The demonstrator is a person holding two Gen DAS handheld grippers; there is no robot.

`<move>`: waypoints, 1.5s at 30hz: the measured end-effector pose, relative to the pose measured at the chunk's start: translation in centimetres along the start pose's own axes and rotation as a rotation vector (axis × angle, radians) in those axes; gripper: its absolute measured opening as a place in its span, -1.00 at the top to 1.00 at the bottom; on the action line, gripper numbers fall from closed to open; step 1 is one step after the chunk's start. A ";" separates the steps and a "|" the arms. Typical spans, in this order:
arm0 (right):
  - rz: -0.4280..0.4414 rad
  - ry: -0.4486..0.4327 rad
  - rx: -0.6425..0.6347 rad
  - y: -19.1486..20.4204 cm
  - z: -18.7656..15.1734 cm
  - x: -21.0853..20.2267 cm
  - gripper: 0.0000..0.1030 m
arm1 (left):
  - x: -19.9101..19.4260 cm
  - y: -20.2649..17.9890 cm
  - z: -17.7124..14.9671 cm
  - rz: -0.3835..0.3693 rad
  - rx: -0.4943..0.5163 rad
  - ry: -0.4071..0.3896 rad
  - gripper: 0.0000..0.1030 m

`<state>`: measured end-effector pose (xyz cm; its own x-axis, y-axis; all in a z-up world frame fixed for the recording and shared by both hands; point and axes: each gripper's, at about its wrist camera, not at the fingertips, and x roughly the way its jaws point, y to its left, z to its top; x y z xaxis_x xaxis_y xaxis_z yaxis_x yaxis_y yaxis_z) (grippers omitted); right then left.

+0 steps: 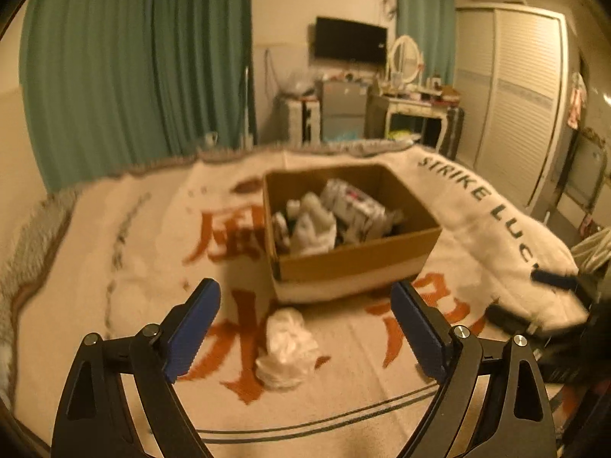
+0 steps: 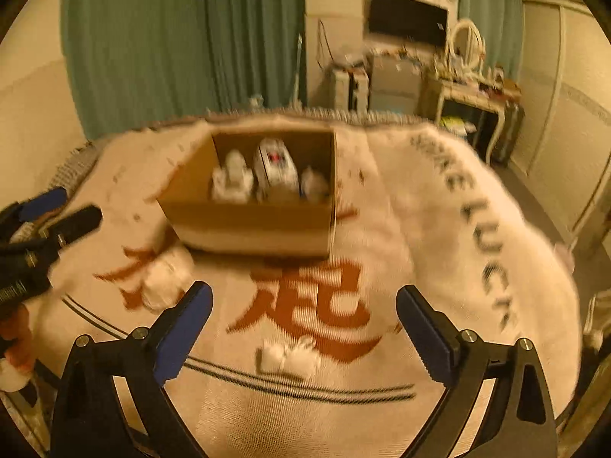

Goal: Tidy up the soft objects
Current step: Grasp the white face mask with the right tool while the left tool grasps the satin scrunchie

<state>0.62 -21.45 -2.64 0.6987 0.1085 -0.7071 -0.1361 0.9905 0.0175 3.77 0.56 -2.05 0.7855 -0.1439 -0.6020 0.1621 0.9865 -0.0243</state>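
Bed covered with a cream blanket (image 1: 145, 267) printed with red characters and dark "STRIKE LUCKY" lettering along its right edge. Open cardboard box (image 1: 355, 263) sits on the blanket toward the far middle; inside are white crumpled soft items (image 1: 313, 225) and a white patterned bundle with a red mark (image 1: 355, 206), loosely piled, details blurred.

Loose on the blanket: a crumpled white soft item (image 1: 286, 347) just in front of the box's near-left corner, lying on a red character. In the right wrist view a small white fluffy item (image 2: 290, 357) lies near the blanket's near edge, just above the dark stripes, well apart from the box (image 2: 252, 229); the first white item (image 2: 168, 278) shows near the box's near-left corner.

Left gripper (image 1: 305, 328) spread wide, blue pads empty, hanging over the crumpled white item without touching. Right gripper (image 2: 303, 328) also spread wide, holding nothing, above the fluffy item.
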 end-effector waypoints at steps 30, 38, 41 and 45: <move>-0.008 0.039 0.021 2.1 -0.4 9.3 -0.12 | 9.8 1.4 -6.7 0.020 -0.035 0.195 -0.75; 0.032 0.105 0.023 1.9 -2.0 12.0 -0.12 | 13.4 1.7 -7.8 0.042 -0.066 0.268 0.10; 0.036 0.098 0.012 2.0 -2.1 12.0 -0.12 | 12.8 1.5 -7.8 0.039 -0.050 0.248 0.40; 0.041 0.085 0.006 1.8 -2.7 11.3 -0.12 | 11.3 1.1 -8.0 0.032 -0.042 0.224 0.45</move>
<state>6.38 -18.64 -12.50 0.6306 0.1415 -0.7631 -0.1585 0.9860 0.0518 8.06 0.70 -15.30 0.6365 -0.0956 -0.7653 0.1104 0.9934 -0.0323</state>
